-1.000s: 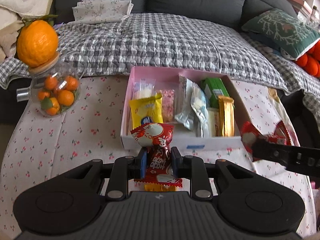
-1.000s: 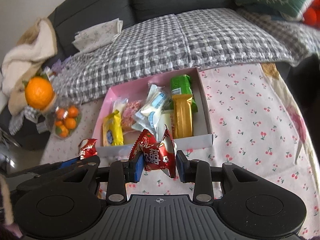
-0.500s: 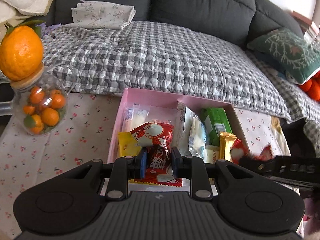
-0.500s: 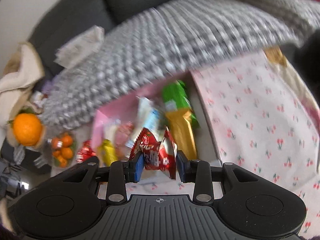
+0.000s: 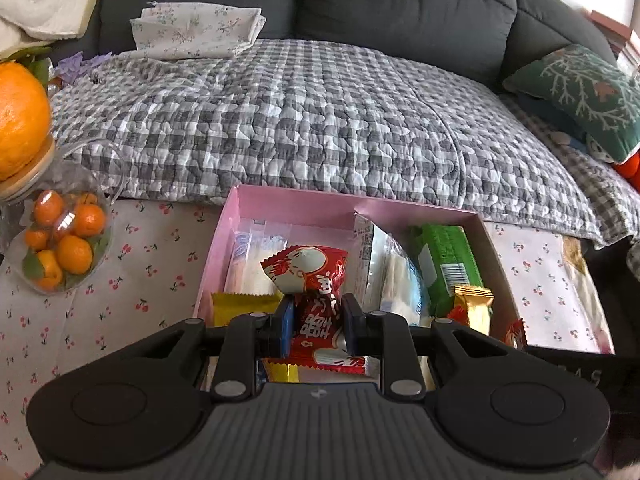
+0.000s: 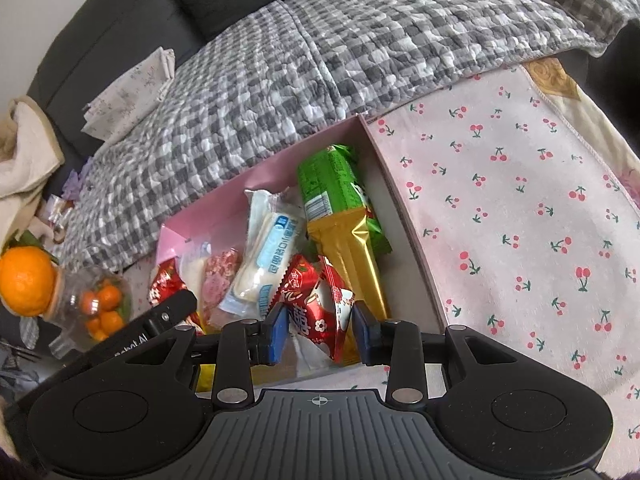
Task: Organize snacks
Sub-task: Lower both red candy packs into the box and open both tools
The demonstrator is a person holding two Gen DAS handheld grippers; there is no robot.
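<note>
Left gripper (image 5: 315, 322): clenched on a red-and-white candy packet (image 5: 310, 276), pinched at its middle, puffed top above the pads. A second ago it hung over the cherry-print tablecloth (image 5: 152, 264) short of the pink box (image 5: 296, 206); now the packet sits above the box's left-centre contents, over the yellow sachet (image 5: 240, 304).

Right gripper (image 6: 320, 330): grasping a second red foil candy packet (image 6: 316, 308), blue pads against both sides. Earlier it was held in front of the box's near wall; now it is over the box interior, just beside the gold-wrapped bar (image 6: 352, 256). The view has also rolled since then, so the box lies more slanted in it.

Box contents, unchanged in order: clear-wrapped white biscuits at left, pink-speckled nougat packet (image 6: 218, 280), blue-and-white wafer packet (image 6: 268, 248), green packet (image 6: 332, 182), gold bar.

Surroundings: jar of small oranges (image 5: 60, 248) with a large orange (image 5: 20, 120) on its lid, left of the box; grey checked quilt (image 5: 300, 120) on the sofa behind.
</note>
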